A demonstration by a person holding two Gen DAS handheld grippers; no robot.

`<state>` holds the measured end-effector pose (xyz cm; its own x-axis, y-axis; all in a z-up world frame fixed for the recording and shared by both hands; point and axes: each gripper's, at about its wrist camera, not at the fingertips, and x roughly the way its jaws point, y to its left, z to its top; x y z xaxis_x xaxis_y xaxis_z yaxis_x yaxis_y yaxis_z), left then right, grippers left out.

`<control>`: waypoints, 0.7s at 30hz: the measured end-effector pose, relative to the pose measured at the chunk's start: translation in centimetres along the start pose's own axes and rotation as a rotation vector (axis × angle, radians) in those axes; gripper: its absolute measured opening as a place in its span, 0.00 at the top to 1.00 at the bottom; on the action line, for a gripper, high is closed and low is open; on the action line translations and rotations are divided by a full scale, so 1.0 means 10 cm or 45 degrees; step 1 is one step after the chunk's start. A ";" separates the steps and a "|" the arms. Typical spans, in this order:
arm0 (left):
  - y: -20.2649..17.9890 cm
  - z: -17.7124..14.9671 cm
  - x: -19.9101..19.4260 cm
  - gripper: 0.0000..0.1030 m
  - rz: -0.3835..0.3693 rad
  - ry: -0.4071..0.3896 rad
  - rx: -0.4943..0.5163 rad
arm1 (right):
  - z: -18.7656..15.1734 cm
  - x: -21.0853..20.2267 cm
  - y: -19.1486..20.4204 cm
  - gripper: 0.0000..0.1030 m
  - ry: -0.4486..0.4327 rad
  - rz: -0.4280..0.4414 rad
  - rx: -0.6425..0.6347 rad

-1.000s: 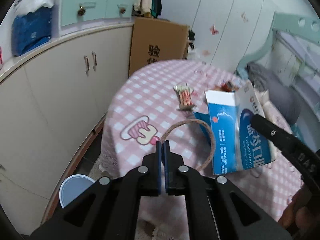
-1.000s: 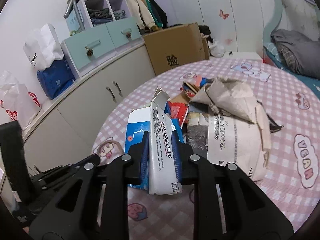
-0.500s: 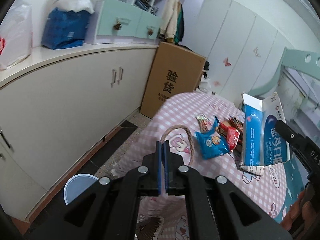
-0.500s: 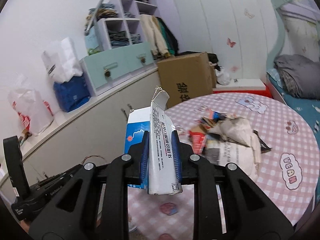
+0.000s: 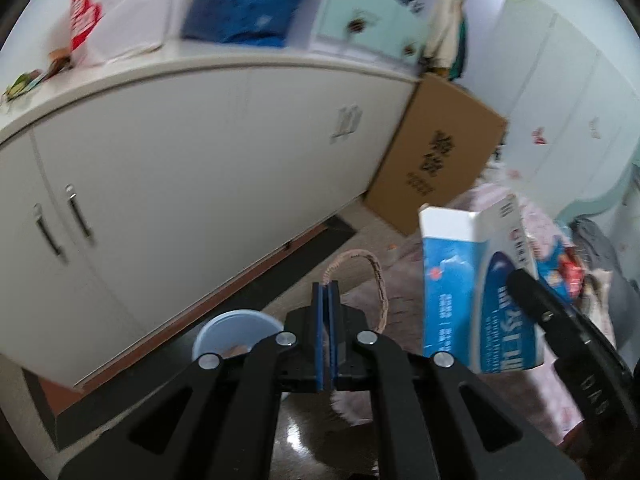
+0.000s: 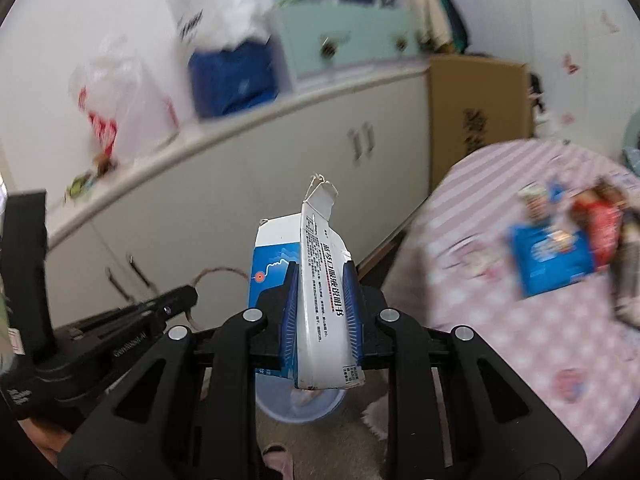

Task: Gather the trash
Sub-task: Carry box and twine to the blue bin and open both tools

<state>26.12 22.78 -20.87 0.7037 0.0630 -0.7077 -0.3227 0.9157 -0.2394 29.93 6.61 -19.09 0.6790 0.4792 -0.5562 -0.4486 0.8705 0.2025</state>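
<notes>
My right gripper is shut on a blue and white carton and holds it upright in the air above a pale blue bin on the floor. The carton also shows in the left wrist view. My left gripper is shut on a brown twine loop, which arches up from the pads; the loop also shows in the right wrist view. The bin lies just below and left of my left gripper. More wrappers, blue and red, lie on the pink checked table.
White cabinets run along the left with bags on top. A cardboard box stands on the floor between the cabinets and the table. A fuzzy rug and a slipper lie on the floor.
Both grippers have swung left and away from the table toward the floor by the cabinets, carrying the carton and the twine loop. The blue bin is now under them.
</notes>
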 end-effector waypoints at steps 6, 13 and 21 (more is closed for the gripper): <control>0.40 -0.01 0.32 0.98 0.077 0.087 -0.061 | -0.16 0.51 0.24 0.79 0.102 0.030 -0.037; 0.68 0.06 0.72 0.53 0.073 0.209 -0.167 | -0.22 0.83 0.29 0.79 0.152 0.012 -0.033; 0.72 0.01 0.73 0.49 0.121 0.190 -0.162 | -0.28 0.92 0.30 0.78 0.187 0.017 -0.037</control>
<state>28.98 29.86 -27.70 0.5678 0.0788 -0.8194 -0.4672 0.8504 -0.2420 33.21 13.36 -25.87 0.5817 0.4675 -0.6657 -0.4751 0.8595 0.1885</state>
